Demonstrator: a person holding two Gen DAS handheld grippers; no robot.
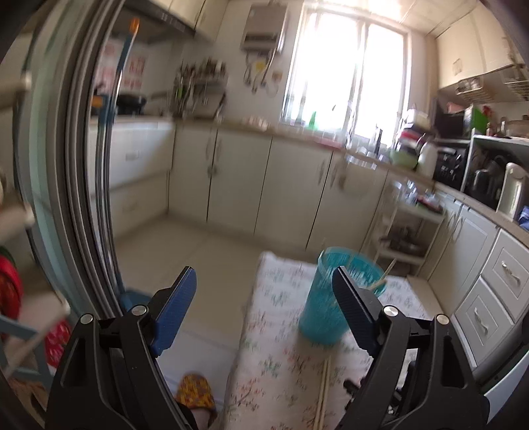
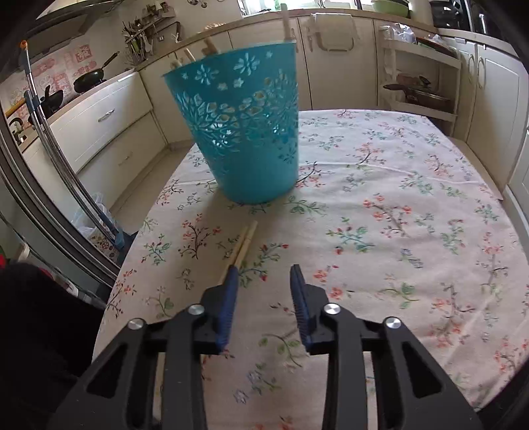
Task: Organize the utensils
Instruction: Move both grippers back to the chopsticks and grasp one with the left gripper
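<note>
The left gripper (image 1: 264, 284) is held above the near edge of the table (image 1: 281, 330), its jaws spread wide with nothing between them. The right gripper (image 2: 264, 276) sits low over the floral tablecloth (image 2: 380, 205), jaws parted and empty. A teal perforated holder (image 2: 244, 132) stands upright on the cloth ahead of the right gripper, toward the table's far left part; in the left wrist view the same holder (image 1: 325, 297) appears partly behind the right-hand finger of that gripper. Wooden utensil ends (image 2: 287, 28) project above its rim, and a thin wooden stick (image 1: 387, 272) leans out over the rim in the left wrist view. A pair of wooden chopsticks (image 2: 244, 243) lies flat on the cloth between the holder and the right gripper, side by side, their near part passing behind the tip of that gripper's left finger; whether finger and chopsticks touch cannot be determined. The left wrist view is motion-blurred. Pale kitchen cabinets (image 2: 334, 63) line the walls beyond the table.
</note>
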